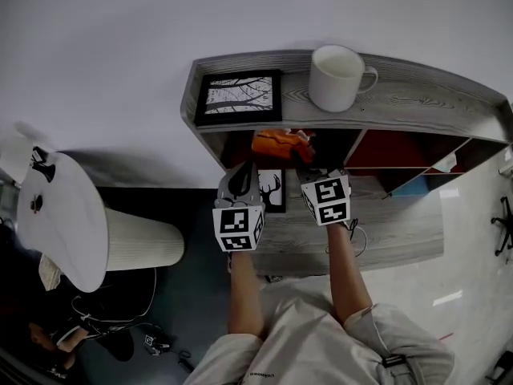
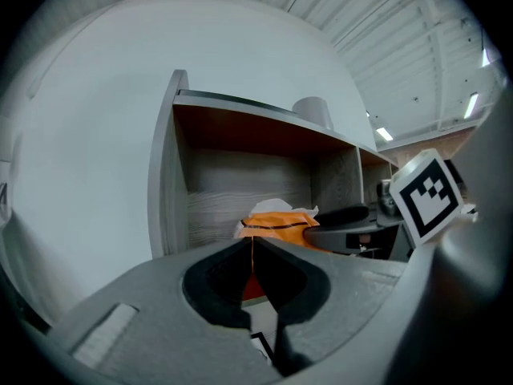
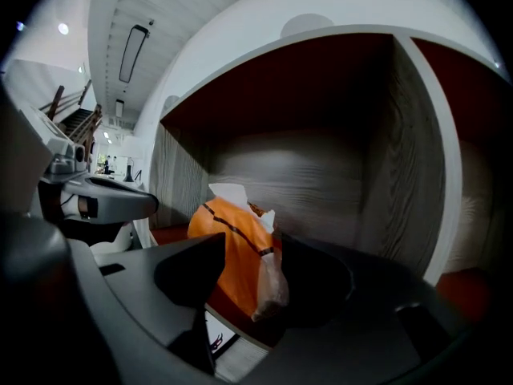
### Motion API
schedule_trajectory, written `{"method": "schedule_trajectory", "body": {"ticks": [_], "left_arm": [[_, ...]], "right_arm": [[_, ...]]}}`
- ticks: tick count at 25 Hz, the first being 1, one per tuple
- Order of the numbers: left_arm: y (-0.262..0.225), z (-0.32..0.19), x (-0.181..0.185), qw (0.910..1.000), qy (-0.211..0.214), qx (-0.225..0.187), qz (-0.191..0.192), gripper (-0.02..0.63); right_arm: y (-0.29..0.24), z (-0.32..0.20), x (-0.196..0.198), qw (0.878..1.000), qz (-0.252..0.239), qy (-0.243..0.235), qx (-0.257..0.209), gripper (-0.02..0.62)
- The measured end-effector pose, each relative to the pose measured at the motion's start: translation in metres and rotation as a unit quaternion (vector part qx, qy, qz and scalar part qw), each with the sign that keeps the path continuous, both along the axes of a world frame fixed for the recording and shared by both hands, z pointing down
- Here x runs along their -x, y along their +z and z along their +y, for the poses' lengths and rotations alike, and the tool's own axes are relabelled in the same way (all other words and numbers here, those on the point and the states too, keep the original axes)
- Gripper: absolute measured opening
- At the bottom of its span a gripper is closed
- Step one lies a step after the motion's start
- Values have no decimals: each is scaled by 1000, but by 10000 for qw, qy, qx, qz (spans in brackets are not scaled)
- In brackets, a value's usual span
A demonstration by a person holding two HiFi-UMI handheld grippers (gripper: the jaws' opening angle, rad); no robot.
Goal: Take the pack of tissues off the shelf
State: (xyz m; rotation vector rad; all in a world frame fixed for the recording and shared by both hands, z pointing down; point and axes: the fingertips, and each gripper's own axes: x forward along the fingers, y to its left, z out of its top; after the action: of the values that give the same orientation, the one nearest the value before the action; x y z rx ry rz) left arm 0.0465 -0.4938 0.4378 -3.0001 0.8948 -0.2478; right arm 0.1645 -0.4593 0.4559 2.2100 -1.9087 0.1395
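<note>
— Orange pack of tissues [image 3: 232, 247]: how many?
— One, at the front edge of the shelf's [image 1: 401, 103] top-left compartment, between the right gripper's [image 3: 248, 271] spread jaws.
— Left gripper [image 2: 252, 251]?
— Jaws together, empty, near the pack. On top: one mug [image 1: 337, 77], one framed picture [image 1: 239, 97].

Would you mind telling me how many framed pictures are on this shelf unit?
2. The branches picture lies on the top board, left of the mug; the deer picture is on the lower ledge. More may be hidden inside.
</note>
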Motion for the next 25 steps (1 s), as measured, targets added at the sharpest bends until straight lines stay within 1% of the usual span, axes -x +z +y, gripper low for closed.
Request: {"method": "schedule_trajectory", "body": {"ticks": [3,5,9,15,18,25], "left_arm": [[1,-3,1,10000,70,-4,-31,11],[1,-5,2,9999,100,-4,-34,11],[0,-8,7,9999,108,-9,-33,11],[3,-11,14,10000,23,56,4,11],[3,-8,15,10000,5,62,24,11],[1,-2,18,9999,-53,67,76,11]], "right_arm": [[5,-4,0,9997,80,148,153,222],[6,-7,0,9995,107,201,213,210],[7,-10,2,9993,93,229,283,122],[11,-11,7,9994,22,155,313,53],[9,-9,9,9996,-21,150,250,32],[5,-2,9,9998,-90,149,76,21]]}}
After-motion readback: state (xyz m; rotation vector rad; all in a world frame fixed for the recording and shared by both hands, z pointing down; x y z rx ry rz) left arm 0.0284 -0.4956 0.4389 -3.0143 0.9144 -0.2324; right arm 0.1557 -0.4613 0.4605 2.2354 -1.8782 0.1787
